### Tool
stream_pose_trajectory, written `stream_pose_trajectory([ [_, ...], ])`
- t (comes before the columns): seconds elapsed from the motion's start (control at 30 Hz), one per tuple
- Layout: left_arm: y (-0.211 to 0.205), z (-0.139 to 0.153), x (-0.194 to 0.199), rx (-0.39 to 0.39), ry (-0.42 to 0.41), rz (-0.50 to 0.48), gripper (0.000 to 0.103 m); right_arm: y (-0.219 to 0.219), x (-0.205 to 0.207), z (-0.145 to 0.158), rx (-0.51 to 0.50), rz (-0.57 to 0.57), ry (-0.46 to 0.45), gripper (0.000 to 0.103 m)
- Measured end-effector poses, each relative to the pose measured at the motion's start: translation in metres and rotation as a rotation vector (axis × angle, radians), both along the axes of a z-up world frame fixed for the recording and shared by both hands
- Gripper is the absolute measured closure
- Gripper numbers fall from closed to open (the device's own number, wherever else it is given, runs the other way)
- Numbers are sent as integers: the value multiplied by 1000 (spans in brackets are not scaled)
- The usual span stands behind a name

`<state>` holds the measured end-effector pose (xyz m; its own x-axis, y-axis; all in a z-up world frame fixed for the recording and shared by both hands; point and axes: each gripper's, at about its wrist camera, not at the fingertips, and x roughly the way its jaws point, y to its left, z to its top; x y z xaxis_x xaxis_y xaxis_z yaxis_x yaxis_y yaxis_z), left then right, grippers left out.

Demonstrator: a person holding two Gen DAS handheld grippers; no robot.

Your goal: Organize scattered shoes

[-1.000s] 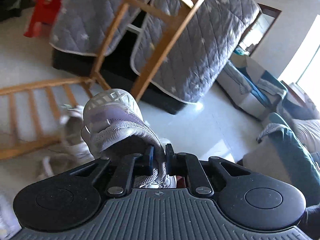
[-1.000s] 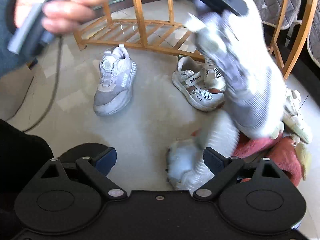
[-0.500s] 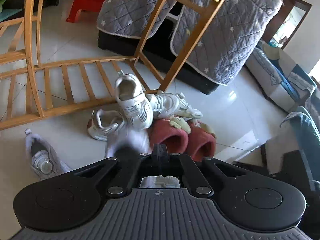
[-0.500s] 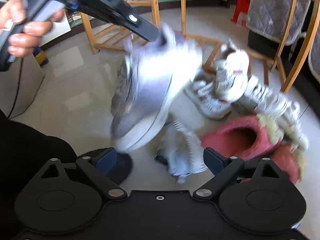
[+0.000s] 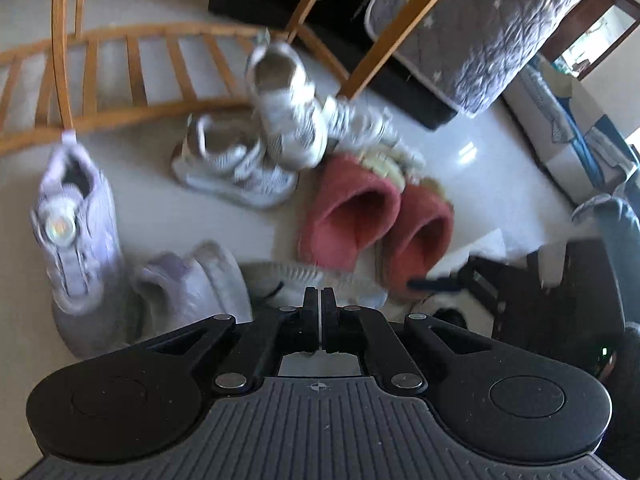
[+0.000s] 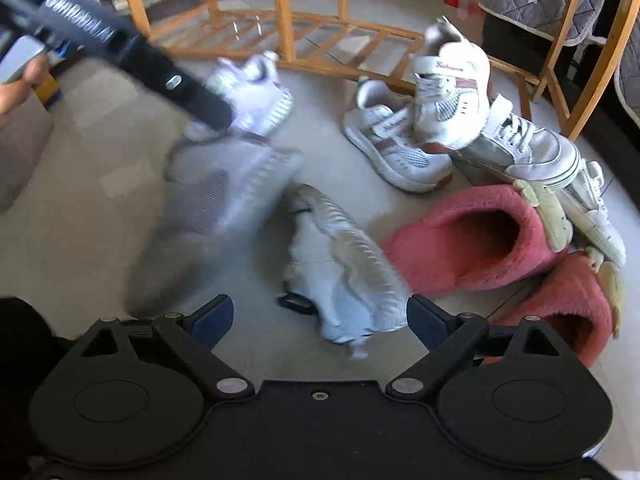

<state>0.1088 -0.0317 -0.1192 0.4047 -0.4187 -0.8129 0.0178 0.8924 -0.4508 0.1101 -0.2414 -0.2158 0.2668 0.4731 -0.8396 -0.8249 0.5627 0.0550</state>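
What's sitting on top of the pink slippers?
A white lace-up sneaker lies across the toe end of the pink slippers, beside their pale yellowish trim. The slipper toes beneath it are covered, so their shape cannot be seen.

Slippers (image 6: 472, 240) right of sneaker (image 6: 344, 264) (rack (image 6: 320, 36) behind).

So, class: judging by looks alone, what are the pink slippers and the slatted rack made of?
Pink slippers: apparently plush fleece, matte, with a fuzzy, napped surface and soft rounded edges. Slatted rack: seemingly wood or bamboo, honey-coloured with a slight sheen; grain is too blurred to tell which.
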Motion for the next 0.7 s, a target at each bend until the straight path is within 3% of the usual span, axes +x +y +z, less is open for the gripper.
stream_pose_trajectory([
  [0.2,-3,-14,-5,7,34,-30,98,14,13,-26,-85,115,-29,8],
  [0.37,10,-4,-10,63,25,-41,93,21,15,-32,-88,122,-18,21],
  [0.53,36,10,-14,131,-24,12,74,10,30,-37,-61,3,77,25],
  [0.7,58,-1,-30,171,-6,50,67,-17,52,-45,52,-227,311,26],
])
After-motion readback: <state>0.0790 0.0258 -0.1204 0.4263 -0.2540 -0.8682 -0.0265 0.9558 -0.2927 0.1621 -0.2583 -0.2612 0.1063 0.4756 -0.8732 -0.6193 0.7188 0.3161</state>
